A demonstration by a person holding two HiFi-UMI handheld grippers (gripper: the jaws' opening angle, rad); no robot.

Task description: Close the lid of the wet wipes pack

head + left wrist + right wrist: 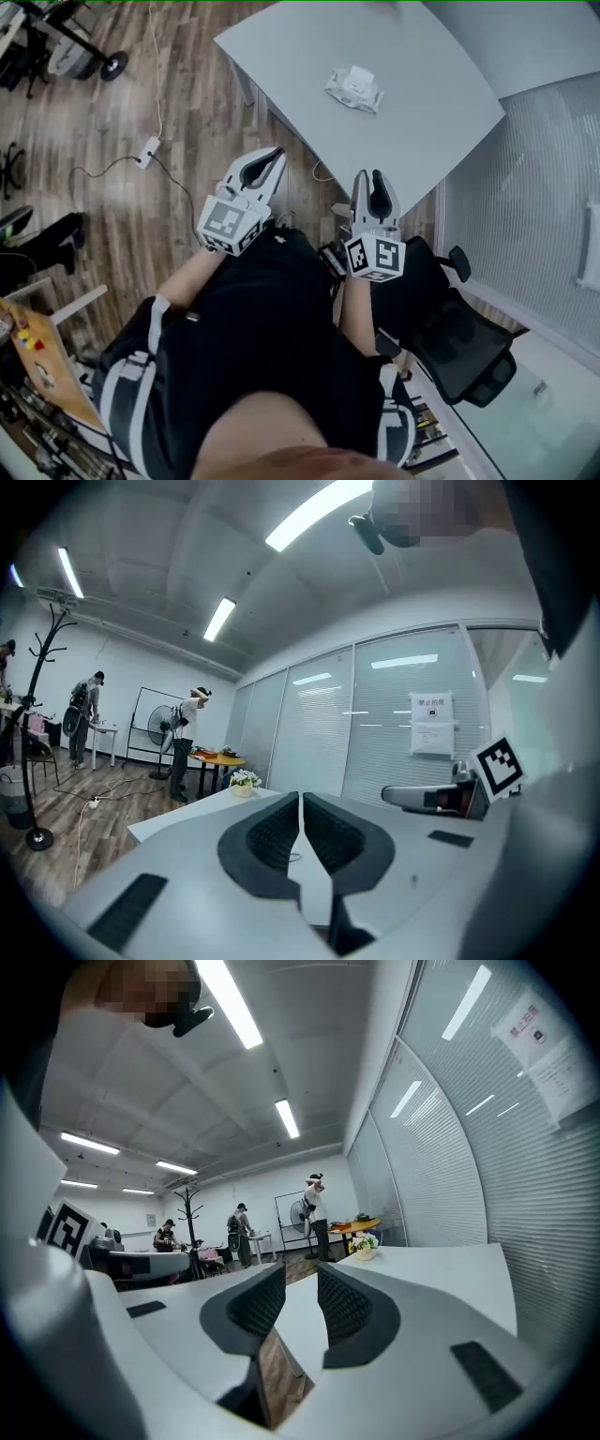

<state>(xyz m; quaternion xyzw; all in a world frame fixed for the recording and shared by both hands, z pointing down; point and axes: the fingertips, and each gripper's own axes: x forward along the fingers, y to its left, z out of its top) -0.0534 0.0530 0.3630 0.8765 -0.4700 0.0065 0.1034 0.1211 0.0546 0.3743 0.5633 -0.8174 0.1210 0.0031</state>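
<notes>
The wet wipes pack [354, 89], white and crumpled, lies on the grey table [309, 56] toward its far side. In the left gripper view the pack [244, 781] is a small pale thing on the tabletop, far ahead; in the right gripper view the pack [364, 1244] shows just as small. Both grippers hang short of the table's near edge, over the person's lap. My left gripper [272, 156] [300, 799] is shut, pads meeting, nothing held. My right gripper [368, 178] [300, 1274] stands open with a narrow empty gap. Whether the lid is up I cannot tell.
A black office chair [459, 347] stands at the right, close to the right arm. A power strip [148, 150] with its cable lies on the wood floor at the left. A glass wall with blinds [534, 187] runs along the right. People [187, 733] stand far back.
</notes>
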